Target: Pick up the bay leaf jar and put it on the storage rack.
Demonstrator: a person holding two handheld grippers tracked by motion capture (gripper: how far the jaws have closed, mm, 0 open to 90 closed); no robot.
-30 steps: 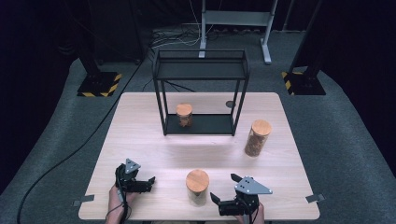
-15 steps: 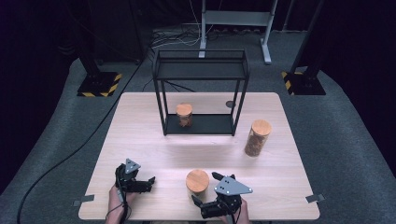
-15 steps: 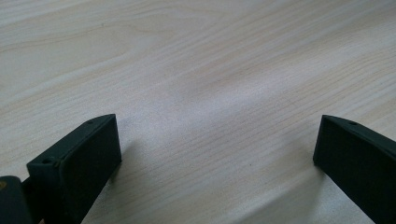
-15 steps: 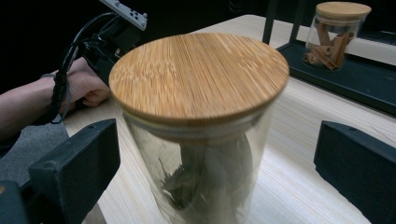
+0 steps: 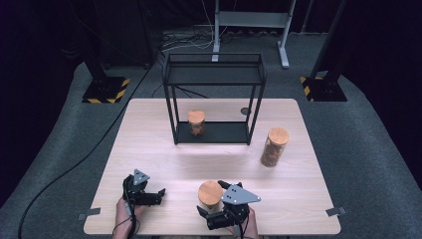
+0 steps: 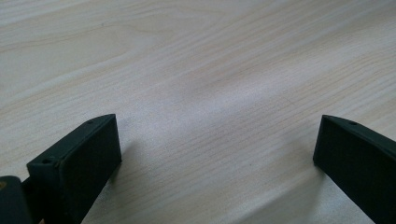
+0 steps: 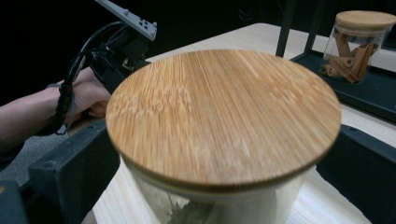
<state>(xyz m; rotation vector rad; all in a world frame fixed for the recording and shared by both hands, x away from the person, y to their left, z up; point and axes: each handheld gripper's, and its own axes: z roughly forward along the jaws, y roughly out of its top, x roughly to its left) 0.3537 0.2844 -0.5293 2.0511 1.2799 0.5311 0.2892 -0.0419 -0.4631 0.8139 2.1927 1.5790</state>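
Right gripper [image 5: 213,215]: jaws spread, bamboo-lidded glass jar [image 5: 210,193] upright between them, unclamped | left gripper [image 5: 158,194]: spread, empty, farther off.

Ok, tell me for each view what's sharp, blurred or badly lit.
High view: table evenly lit, surroundings near black, soft throughout. Left gripper view: wood grain crisp, faint shadows beside the jaws. Right gripper view: bamboo lid of the near jar smeared by blur, the jar on the rack behind also soft, background dark.
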